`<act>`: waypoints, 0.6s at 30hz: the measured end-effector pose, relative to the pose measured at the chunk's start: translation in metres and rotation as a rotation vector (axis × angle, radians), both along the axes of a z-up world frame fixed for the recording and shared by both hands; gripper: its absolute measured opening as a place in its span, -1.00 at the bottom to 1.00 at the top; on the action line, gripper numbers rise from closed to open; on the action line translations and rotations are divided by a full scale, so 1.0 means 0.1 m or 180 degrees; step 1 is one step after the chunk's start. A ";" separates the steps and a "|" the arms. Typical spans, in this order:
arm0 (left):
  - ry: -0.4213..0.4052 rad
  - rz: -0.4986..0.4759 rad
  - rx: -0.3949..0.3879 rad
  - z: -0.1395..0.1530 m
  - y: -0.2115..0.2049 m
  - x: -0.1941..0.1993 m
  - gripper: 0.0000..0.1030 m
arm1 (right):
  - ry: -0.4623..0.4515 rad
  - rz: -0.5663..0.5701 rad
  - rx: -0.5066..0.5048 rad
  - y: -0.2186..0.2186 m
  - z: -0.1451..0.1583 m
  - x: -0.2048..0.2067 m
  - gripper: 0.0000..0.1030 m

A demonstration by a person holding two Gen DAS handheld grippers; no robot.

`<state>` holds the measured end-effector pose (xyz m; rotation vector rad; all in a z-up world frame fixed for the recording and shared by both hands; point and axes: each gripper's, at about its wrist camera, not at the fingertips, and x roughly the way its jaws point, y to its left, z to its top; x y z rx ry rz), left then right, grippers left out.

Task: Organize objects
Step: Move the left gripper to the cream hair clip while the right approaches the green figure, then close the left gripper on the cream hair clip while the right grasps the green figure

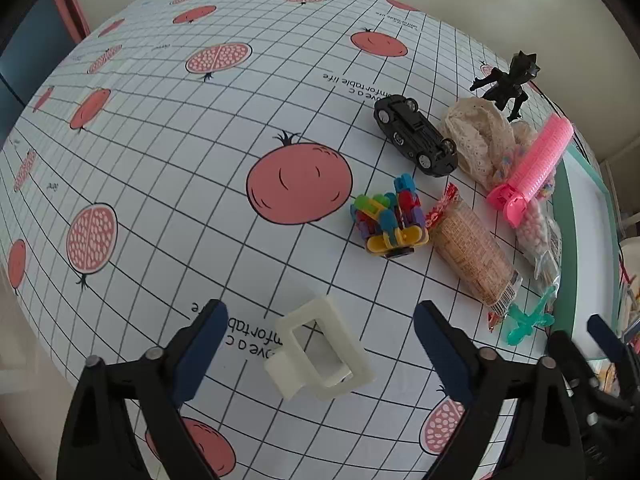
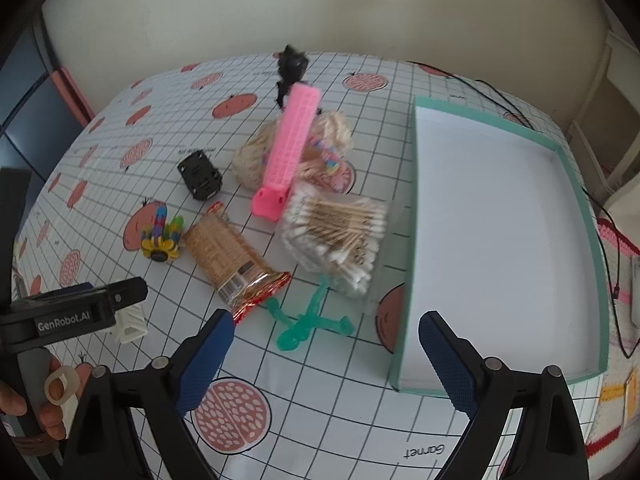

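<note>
Left gripper [image 1: 320, 344] open, straddling the white clip [image 1: 320, 354] on the tablecloth [image 1: 160, 184], clip's long axis diagonal to the jaws. Right gripper [image 2: 326, 344] open, empty, nearer the green figure [image 2: 308, 320] and tray [image 2: 404, 320].

table [image 2: 360, 420]: grid cloth, pomegranate print | on it: white clip [image 1: 320, 354], toy car [image 1: 416, 136], block toy [image 1: 390, 216], snack packet [image 2: 232, 258], swab bag [image 2: 340, 236], teal figure [image 2: 308, 320], teal tray [image 2: 580, 208]
</note>
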<state>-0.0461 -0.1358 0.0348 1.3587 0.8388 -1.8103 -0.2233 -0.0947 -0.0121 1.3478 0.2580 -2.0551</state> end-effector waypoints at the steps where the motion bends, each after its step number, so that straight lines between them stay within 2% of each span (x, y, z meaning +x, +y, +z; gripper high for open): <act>1: 0.0006 0.0001 0.0026 0.00 0.01 -0.01 0.68 | 0.0000 0.0000 0.0000 0.00 0.00 0.00 0.84; 5: -0.0024 -0.0006 0.0071 -0.03 0.04 -0.05 0.62 | -0.0066 0.0054 0.0115 -0.11 -0.12 0.01 0.74; 18: -0.0096 0.0069 0.0145 -0.04 0.08 -0.16 0.16 | -0.0133 0.0021 0.0278 -0.16 -0.28 -0.07 0.59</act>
